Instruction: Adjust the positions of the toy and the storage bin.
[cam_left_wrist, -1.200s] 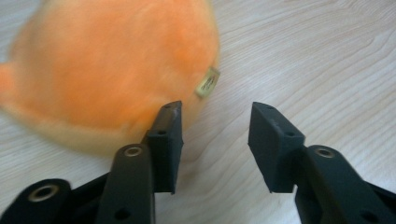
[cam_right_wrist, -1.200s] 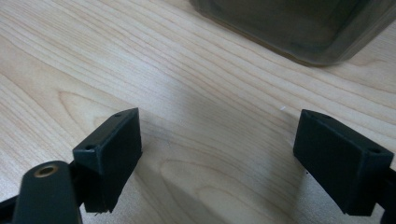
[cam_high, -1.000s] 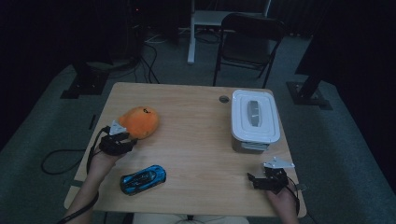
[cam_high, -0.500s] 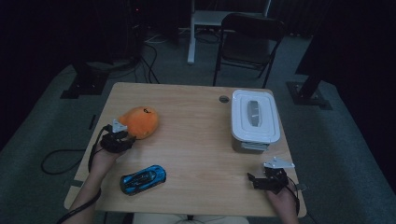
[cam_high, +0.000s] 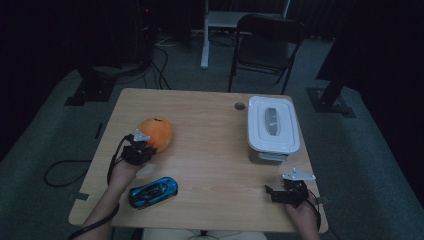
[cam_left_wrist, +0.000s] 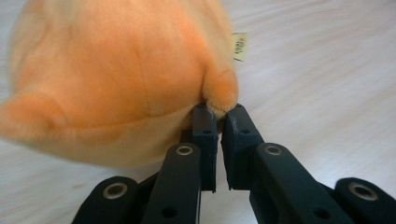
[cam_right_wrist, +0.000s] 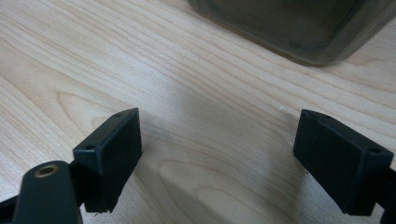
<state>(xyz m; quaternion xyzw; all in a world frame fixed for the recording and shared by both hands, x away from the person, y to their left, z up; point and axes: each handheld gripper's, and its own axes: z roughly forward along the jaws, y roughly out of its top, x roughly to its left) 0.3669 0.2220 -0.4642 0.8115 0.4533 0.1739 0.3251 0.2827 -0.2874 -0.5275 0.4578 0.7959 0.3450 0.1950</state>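
An orange plush toy (cam_high: 157, 132) lies on the left side of the wooden table (cam_high: 210, 150). My left gripper (cam_high: 148, 150) is at its near edge. In the left gripper view the jaws have just been closing, and my left gripper (cam_left_wrist: 219, 112) is now shut on a small nub of the orange plush toy (cam_left_wrist: 116, 70), pinching the fabric at their tips. My right gripper (cam_high: 275, 191) rests low near the table's front right corner. In the right gripper view, my right gripper (cam_right_wrist: 219, 154) stands wide open over bare wood with nothing between its fingers.
A blue toy car (cam_high: 152, 191) lies near the front left edge, just behind my left forearm. A white lidded container (cam_high: 272, 127) stands at the right; its lower wall (cam_right_wrist: 299, 28) is ahead of the right gripper. A black chair (cam_high: 267, 40) stands beyond the table.
My left gripper has shifted a little to the right against the plush toy and its jaws have come together on the toy's edge. The right gripper has stayed put.
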